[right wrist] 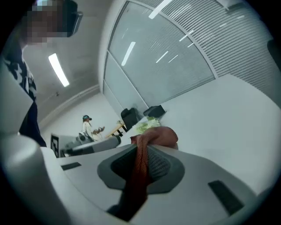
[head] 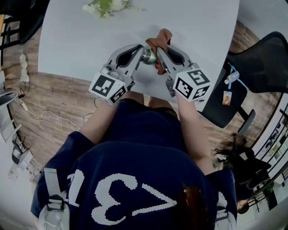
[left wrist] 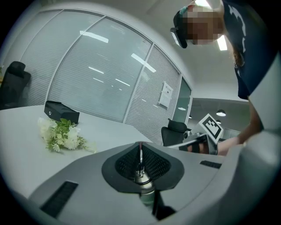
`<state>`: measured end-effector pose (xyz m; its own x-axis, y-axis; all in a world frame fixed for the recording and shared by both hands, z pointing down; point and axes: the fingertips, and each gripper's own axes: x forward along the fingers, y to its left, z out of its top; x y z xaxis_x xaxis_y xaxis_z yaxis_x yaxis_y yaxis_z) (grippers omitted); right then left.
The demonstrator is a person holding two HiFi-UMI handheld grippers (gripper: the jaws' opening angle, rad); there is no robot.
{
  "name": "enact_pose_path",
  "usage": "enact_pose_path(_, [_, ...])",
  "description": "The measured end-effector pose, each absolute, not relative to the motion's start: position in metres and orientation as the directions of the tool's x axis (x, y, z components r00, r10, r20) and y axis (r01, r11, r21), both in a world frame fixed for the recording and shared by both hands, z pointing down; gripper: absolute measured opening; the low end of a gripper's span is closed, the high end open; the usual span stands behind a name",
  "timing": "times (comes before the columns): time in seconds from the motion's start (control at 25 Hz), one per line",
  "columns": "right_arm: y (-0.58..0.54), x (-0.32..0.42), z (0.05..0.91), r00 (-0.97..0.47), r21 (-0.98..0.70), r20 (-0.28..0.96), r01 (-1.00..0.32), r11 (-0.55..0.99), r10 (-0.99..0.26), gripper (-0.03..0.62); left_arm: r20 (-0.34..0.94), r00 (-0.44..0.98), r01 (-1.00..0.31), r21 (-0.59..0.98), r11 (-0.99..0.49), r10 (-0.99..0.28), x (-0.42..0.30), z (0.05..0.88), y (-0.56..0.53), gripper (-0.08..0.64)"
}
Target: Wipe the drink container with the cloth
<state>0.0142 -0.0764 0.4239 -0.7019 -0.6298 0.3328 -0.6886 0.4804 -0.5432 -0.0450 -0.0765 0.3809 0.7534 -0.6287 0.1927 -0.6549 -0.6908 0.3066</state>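
From above, the head view shows the two grippers meeting nose to nose over the near edge of the white surface (head: 198, 27), close in front of the person's body. The left gripper (head: 143, 54) has its jaws closed on the small metal drink container (head: 150, 56). The right gripper (head: 160, 53) has its jaws closed narrow on the rust-brown cloth (head: 162, 38), which bunches up beyond the jaws and lies right against the container's right side. Only the left gripper view shows how that grip sits. There the left gripper (left wrist: 140, 148) pinches a slim upper part of the drink container (left wrist: 144, 186), and the metal body shows lower down in the gap. The right gripper view shows what the top view hides: the cloth (right wrist: 154, 138) runs as a twisted strip down between the jaws of the right gripper (right wrist: 147, 151). That view also shows a second person (right wrist: 89, 127) far off across the room. By count there are two grippers, one container and one cloth. There is also one bunch of white flowers (head: 105, 5) at the far edge, and one black box (left wrist: 61, 112) behind it that the head view misses. One black office chair (head: 258, 56) stands off the surface's right edge. Between the grippers and the flowers the surface is bare and wide. I cannot tell from any view whether the container hangs clear of the surface.
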Motion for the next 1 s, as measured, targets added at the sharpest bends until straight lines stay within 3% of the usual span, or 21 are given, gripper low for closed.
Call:
enact_pose_path(0.16, [-0.080,-0.016,0.389,-0.757,-0.613,0.249,-0.606,0.507,-0.604,0.061,0.191,0.751,-0.657,0.311,-0.687,-0.632,-0.046,0.381,-0.079,0.026])
enact_pose_path(0.8, [-0.057,0.047,0.483,-0.591,-0.402,0.533,-0.807,0.434,-0.606,0.060,0.172,0.788,-0.613,0.316,-0.724,-0.592,-0.052,0.381,-0.067,0.026])
enact_pose_path(1.0, [-0.059,0.044,0.472,-0.635,-0.515,0.474,-0.762,0.394,-0.610,0.060,0.146,0.837,-0.546,0.309,-0.779,-0.528,-0.039,0.375,-0.058,0.026])
